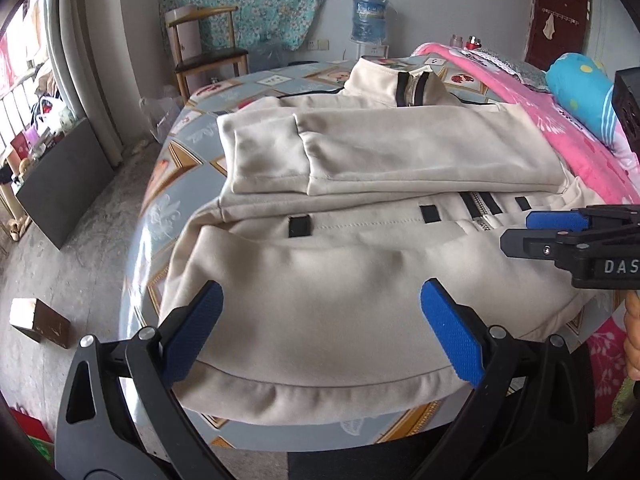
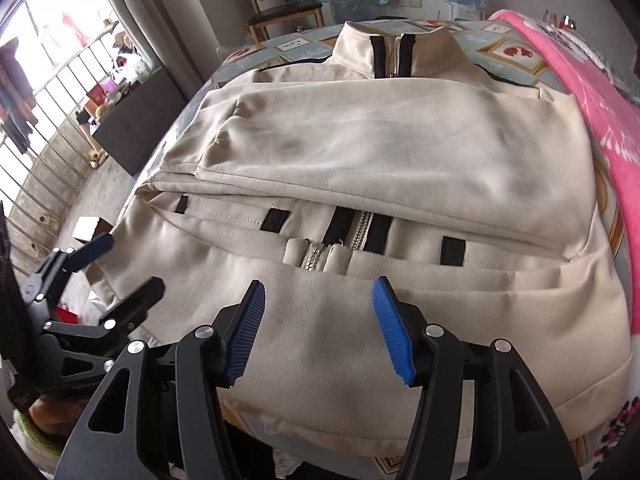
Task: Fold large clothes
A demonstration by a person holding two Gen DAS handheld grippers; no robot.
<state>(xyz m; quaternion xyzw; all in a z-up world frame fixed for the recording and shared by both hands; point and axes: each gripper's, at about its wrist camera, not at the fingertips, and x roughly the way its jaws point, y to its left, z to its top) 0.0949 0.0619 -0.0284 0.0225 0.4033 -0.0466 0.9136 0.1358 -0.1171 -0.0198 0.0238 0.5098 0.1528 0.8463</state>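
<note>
Cream jacket (image 2: pixel 360 152) hem lies under both grippers, left (image 1: pixel 320 332) & right (image 2: pixel 318 328), jaws apart, nothing clamped

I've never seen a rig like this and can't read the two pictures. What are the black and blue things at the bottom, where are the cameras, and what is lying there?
No robot here: a person holds one hand-held clamp tool in each hand, each with a wide-angle camera looking along its blue-padded jaws. One picture is from the left gripper, the other from the right gripper; each also glimpses the other tool at its edge. On the patterned table lies a cream zip-up jacket, sleeves folded across its chest. Both pairs of jaws stand open over the jacket's hem; nothing is held.
</note>
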